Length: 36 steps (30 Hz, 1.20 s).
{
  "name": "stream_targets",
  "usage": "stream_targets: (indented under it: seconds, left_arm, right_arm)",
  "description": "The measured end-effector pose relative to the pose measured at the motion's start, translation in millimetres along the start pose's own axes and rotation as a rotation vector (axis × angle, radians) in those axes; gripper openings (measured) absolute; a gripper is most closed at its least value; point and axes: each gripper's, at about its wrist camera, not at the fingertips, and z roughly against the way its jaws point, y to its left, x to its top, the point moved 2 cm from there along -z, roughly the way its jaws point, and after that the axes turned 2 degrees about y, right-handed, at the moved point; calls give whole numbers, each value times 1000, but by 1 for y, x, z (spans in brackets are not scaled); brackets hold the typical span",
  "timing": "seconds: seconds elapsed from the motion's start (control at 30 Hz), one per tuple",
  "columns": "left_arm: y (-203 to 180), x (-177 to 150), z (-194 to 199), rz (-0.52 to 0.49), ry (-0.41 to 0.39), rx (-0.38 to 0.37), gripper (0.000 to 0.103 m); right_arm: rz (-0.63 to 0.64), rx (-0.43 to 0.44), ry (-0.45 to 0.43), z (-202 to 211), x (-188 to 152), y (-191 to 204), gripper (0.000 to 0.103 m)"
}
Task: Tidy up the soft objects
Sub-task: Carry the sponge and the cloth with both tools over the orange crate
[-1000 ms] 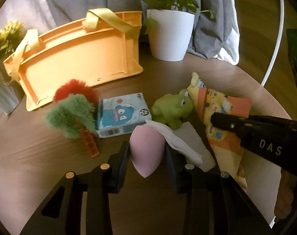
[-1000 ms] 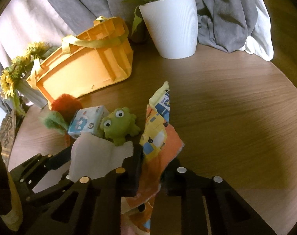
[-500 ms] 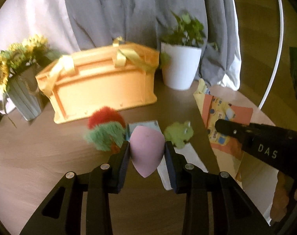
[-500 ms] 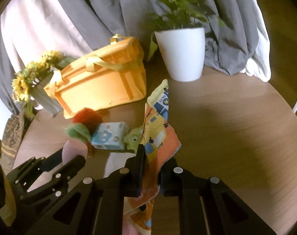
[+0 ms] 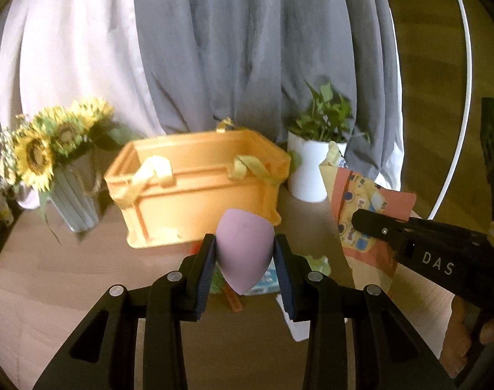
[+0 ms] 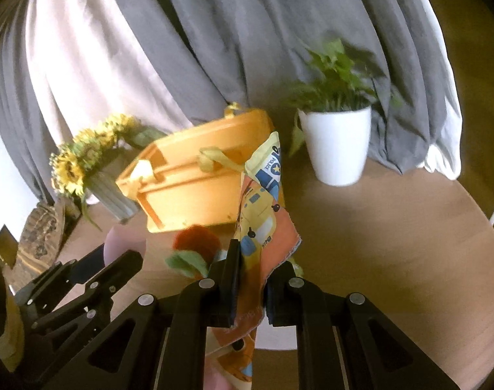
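**Both grippers loaded above the table**

The left gripper (image 5: 245, 260) is clamped on a pink egg-shaped makeup sponge (image 5: 245, 256), held point-down in front of the orange crate (image 5: 194, 191). The right gripper (image 6: 250, 279) pinches a cartoon-print cloth (image 6: 261, 208) that stands up between its fingers, right of the crate. Below, a red-and-green plush (image 6: 194, 247), probably a strawberry, lies on the wooden table (image 6: 393, 243).

Two close wrist views facing orange crate (image 5: 198, 191), both sharing it.
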Motion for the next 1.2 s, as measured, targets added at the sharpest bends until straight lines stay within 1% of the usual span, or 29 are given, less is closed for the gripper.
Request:
stream_targets:
  seconds: [0.23,0.6,0.9,1.2]
  left_arm:
    - [26,15,20,4,-53,16,35]
    - [59,34,32,-15,-111,31,35]
    - [82,56,28,-33,-165,32,35]
    - [99,78,12,-42,-189,29,35]
  right_arm:
    - [24,21,-47,8,16,33,14]
    - [46,42,-99,6,35,73,14]
    - [43,42,-144,-2,52,94,14]
    - [15,49,-154,-20,74,103,14]
